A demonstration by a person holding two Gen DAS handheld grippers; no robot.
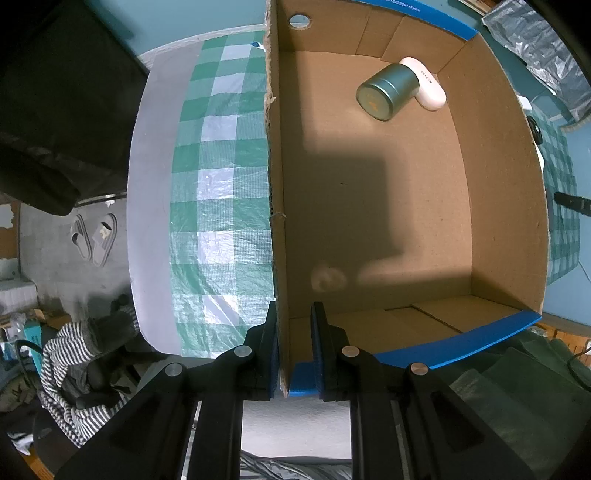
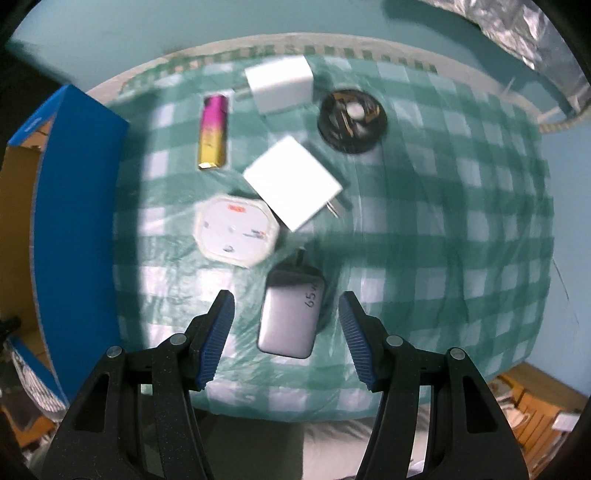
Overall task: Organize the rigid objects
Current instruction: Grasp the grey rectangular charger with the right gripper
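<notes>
My left gripper [image 1: 294, 325] points down at the near left corner of an open cardboard box [image 1: 498, 177] and is shut on its left wall. Inside the box, at the far end, a green metal tin [image 1: 388, 90] lies on its side against a white oblong case [image 1: 424, 83]. My right gripper [image 2: 286, 295] hangs open over the checked cloth, its blue pads either side of a grey charger [image 2: 291, 314] without touching it. Beyond lie a white octagonal box [image 2: 236, 230], a white square charger [image 2: 291, 184], a pink-and-gold tube [image 2: 212, 131], a white adapter [image 2: 279, 85] and a black disc [image 2: 352, 120].
The box's blue outer wall [image 2: 74, 221] stands left of the objects in the right wrist view. The green checked cloth [image 1: 218, 184] covers the table left of the box. Slippers [image 1: 94, 236] and striped clothing [image 1: 74, 354] lie on the floor below. A silver plastic bag [image 2: 517, 33] lies at the back right.
</notes>
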